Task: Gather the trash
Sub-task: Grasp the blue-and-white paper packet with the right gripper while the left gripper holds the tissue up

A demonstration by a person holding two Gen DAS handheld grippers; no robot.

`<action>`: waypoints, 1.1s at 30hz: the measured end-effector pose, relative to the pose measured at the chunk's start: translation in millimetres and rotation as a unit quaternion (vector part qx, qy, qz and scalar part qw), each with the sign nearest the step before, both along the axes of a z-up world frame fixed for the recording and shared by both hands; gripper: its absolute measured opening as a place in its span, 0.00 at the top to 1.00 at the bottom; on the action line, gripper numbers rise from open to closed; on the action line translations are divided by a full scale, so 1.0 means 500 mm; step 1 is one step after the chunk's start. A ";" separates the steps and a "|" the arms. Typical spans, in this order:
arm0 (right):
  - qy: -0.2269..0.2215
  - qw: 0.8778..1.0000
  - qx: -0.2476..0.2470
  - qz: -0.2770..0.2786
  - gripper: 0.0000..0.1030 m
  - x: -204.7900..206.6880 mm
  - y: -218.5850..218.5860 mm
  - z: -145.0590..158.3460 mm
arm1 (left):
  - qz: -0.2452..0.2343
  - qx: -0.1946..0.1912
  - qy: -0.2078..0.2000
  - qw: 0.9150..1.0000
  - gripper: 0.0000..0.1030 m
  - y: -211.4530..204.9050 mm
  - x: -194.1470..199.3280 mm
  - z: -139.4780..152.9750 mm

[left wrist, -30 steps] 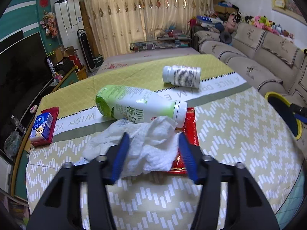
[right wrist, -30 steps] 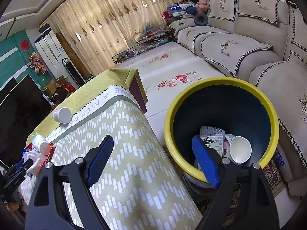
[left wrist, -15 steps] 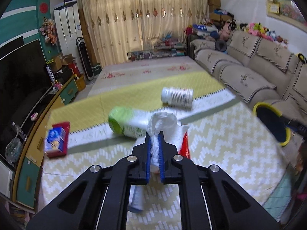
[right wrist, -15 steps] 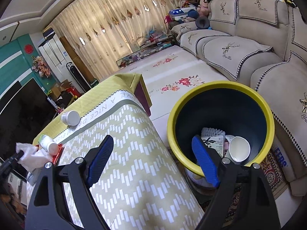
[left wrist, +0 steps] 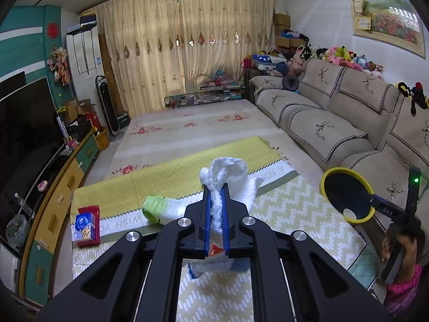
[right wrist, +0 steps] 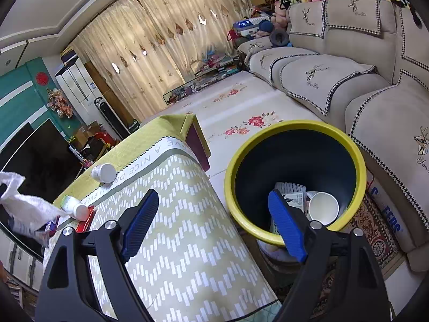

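My left gripper [left wrist: 215, 196] is shut on a crumpled white tissue [left wrist: 230, 179] and holds it well above the table; the tissue also shows at the left edge of the right wrist view [right wrist: 24, 209]. A green and white bottle [left wrist: 163, 208] lies on the table below it, and shows again in the right wrist view [right wrist: 73, 208]. A white jar [right wrist: 104, 173] lies further back. My right gripper [right wrist: 214, 220] is open and empty over the edge of the yellow-rimmed bin [right wrist: 268, 145], which holds a paper cup [right wrist: 323, 210] and papers. The bin also shows in the left wrist view [left wrist: 325, 178].
The table wears a yellow-green patterned cloth [right wrist: 187, 228]. A small blue carton on a red pack [left wrist: 85, 225] lies at its left. A red wrapper [right wrist: 84, 221] lies by the bottle. A beige sofa [right wrist: 335, 75] runs along the right. A TV cabinet [left wrist: 61, 187] stands left.
My left gripper closed on the tissue and lifted it up off the table, away from the bottle. The right gripper stayed open near the bin, shifting only slightly.
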State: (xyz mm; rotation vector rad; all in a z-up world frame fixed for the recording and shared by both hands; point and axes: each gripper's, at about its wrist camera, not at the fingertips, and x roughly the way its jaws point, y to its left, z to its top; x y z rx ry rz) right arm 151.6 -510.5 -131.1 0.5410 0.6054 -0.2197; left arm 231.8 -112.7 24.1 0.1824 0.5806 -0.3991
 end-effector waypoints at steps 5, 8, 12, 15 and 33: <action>-0.011 0.996 -0.010 0.090 0.23 0.011 0.068 0.014 | -0.006 -0.012 0.004 1.000 0.93 -0.020 -0.001 0.020; -0.027 0.982 0.010 0.189 0.24 0.020 0.145 0.009 | -0.010 -0.019 0.008 1.000 0.93 -0.026 0.007 0.031; -0.052 0.952 0.027 0.301 0.38 0.030 0.258 0.006 | -0.013 -0.030 0.009 0.999 0.93 -0.032 0.010 0.055; -0.090 0.934 0.006 0.347 0.41 0.028 0.322 0.023 | -0.016 -0.033 0.007 0.999 0.93 -0.038 0.010 0.068; -0.268 0.874 -0.237 0.329 0.41 0.028 0.469 0.139 | -0.070 -0.057 0.008 0.996 0.93 -0.089 -0.030 0.161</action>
